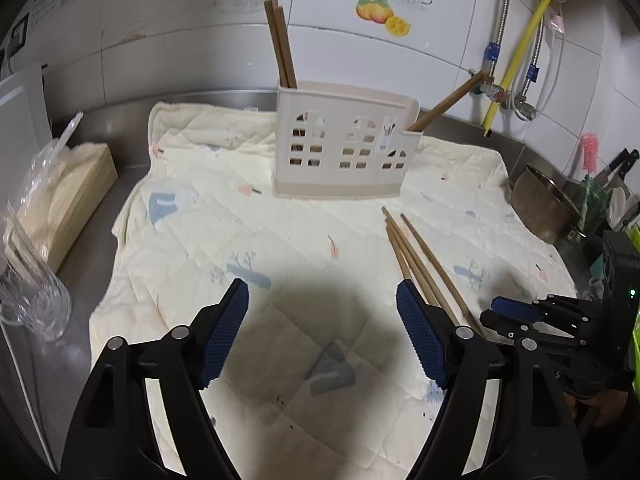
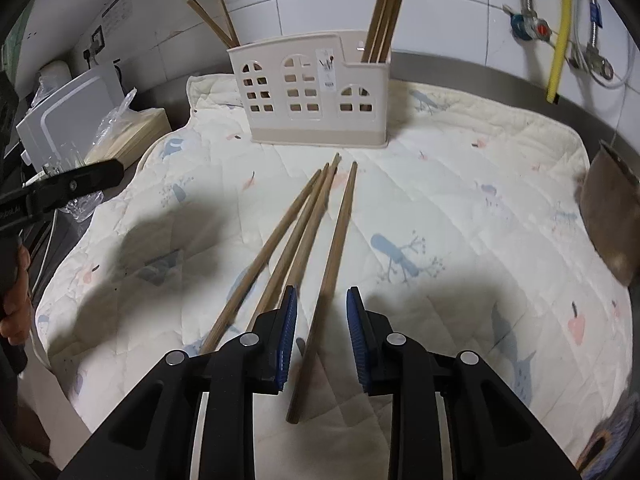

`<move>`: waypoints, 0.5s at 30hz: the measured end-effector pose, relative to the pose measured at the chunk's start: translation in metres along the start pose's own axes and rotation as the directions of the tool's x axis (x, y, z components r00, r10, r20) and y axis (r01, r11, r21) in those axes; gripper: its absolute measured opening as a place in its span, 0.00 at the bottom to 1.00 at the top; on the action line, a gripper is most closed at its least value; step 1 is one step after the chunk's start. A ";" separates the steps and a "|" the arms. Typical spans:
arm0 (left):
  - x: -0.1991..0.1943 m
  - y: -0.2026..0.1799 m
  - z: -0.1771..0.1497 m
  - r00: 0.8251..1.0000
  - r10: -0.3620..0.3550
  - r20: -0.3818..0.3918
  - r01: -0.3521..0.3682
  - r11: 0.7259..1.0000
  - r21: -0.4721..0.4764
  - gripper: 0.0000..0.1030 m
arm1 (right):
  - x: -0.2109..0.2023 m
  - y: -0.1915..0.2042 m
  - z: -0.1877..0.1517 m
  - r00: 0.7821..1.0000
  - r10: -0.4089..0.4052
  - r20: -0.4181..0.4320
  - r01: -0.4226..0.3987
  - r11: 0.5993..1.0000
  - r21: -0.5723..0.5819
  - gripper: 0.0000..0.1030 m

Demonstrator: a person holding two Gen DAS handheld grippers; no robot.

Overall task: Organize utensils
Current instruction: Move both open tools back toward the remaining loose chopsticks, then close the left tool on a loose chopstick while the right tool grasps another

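We work on a steel table (image 1: 132,172) covered by a quilted mat (image 2: 460,168) with pale prints. At the mat's far edge stands the beige utensil holder (image 2: 312,84), chopsticks already standing in both end compartments. Four loose chopsticks (image 2: 316,216) lie on the mat in front of it, three bunched, one (image 2: 340,232) slightly apart on the right.

Left tongs (image 1: 322,328) are spread wide over bare mat, nothing between them, just left of the chopstick ends. Right tongs (image 2: 322,336) are narrowly apart and straddle the single stick near its thick end; pads don't look pressed on it yet (hard to be sure from this angle).

Risks, as we judge them: the left pad sits right by the bunched three, so closing could snag a neighbour or roll the stick away. Gripping this near the end, the long stick may droop and miss the holder slot, or tip it.
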State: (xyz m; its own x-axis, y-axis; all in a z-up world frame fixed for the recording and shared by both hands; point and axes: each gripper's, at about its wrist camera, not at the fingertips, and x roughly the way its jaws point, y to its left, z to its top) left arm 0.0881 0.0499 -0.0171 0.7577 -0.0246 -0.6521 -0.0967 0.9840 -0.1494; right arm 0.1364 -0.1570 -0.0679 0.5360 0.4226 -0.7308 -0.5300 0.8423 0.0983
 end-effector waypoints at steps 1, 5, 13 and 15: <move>0.001 0.000 -0.002 1.000 0.001 -0.004 -0.001 1.000 -0.003 0.76 | 0.001 0.000 -0.001 1.000 0.002 -0.002 -0.002 1.000 0.004 0.24; 0.006 0.002 -0.010 1.000 0.003 -0.028 -0.003 1.000 -0.021 0.80 | 0.005 0.000 -0.003 1.000 0.005 -0.014 -0.005 1.000 0.020 0.23; 0.013 0.011 -0.020 0.998 0.021 -0.061 -0.025 0.997 -0.070 0.94 | 0.014 0.002 -0.008 0.999 0.017 -0.034 -0.016 0.999 0.034 0.22; 0.015 0.014 -0.022 0.997 0.021 -0.070 -0.026 0.996 -0.081 0.95 | 0.015 0.003 -0.008 0.999 0.016 -0.038 -0.015 0.999 0.034 0.22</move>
State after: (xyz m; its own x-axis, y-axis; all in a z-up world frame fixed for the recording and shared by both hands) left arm 0.0843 0.0597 -0.0451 0.7087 -0.0165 -0.7053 -0.1686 0.9668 -0.1921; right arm 0.1378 -0.1505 -0.0840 0.5018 0.4228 -0.7546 -0.5153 0.8468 0.1318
